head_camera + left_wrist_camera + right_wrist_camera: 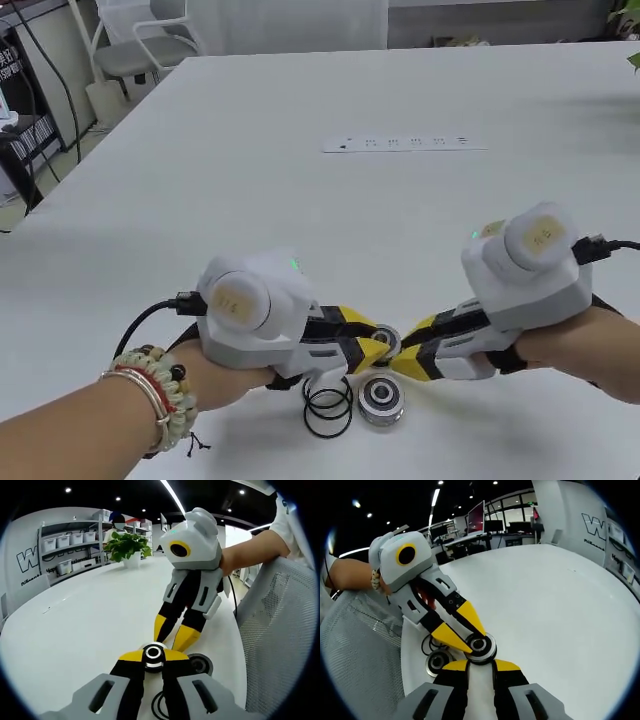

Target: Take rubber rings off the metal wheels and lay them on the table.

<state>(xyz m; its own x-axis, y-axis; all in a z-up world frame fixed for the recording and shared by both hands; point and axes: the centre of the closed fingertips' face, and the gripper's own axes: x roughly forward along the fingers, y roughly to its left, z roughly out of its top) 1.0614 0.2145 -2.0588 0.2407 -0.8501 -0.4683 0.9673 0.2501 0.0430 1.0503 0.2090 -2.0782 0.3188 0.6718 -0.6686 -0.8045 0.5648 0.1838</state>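
Left gripper (153, 656) has its fingers (131, 656) clamped across the metal wheel (153, 653), bracing it just above the tabletop (300, 150), surely so the right gripper (481, 664), fingers (507, 665) nearly together at the rim, can peel rubber off, though its grip I can't tell; loose rings (328, 403) lie below.

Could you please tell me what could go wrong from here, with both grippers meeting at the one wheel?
1. The left gripper holds the wheel only at its jaw tips, so a pull from the right gripper might twist it loose.
2. If dropped, it would likely land on the second wheel or the loose rings lying just below, and could knock them toward the near table edge.
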